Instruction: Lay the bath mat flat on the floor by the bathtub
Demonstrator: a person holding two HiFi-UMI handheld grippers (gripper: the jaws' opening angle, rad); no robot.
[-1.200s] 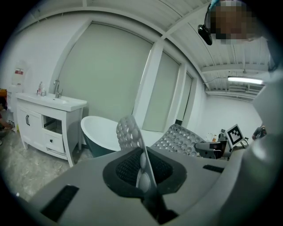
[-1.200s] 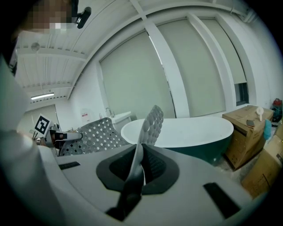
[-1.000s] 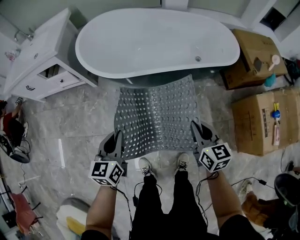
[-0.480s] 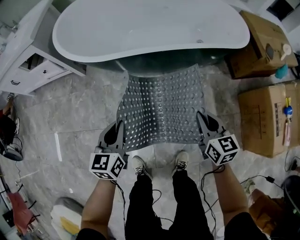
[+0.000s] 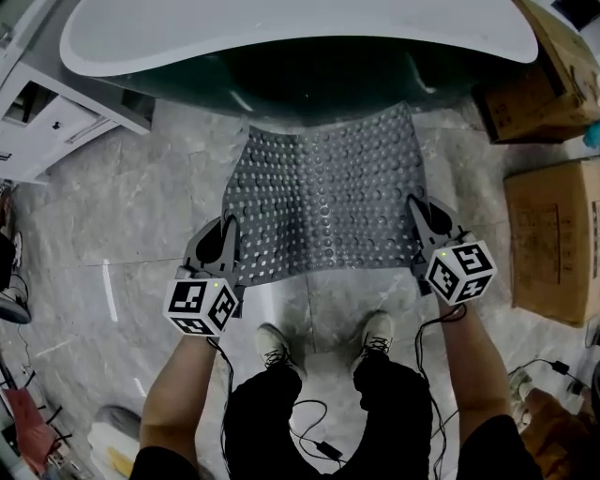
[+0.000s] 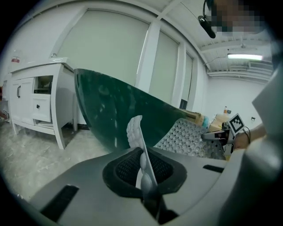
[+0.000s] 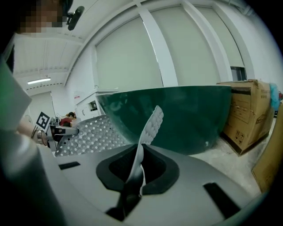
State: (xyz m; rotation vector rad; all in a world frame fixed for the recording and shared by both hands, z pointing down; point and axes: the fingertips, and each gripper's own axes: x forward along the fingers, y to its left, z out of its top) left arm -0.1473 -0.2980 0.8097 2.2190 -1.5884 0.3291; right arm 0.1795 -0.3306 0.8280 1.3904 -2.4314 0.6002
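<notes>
bath mat (image 5: 323,202) is being held taut by near corners, left gripper (image 5: 223,246) & right gripper (image 5: 429,221) both clamped on it, so it's being lowered flat beside bathtub (image 5: 281,37).

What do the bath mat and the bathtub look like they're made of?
The bath mat: probably soft rubber or flexible plastic, matte grey; it is dotted with holes and bumps and curls where held. The bathtub: hard glossy shell, white inside, dark green outside, with sheen; acrylic or enamel, cannot tell which.
</notes>
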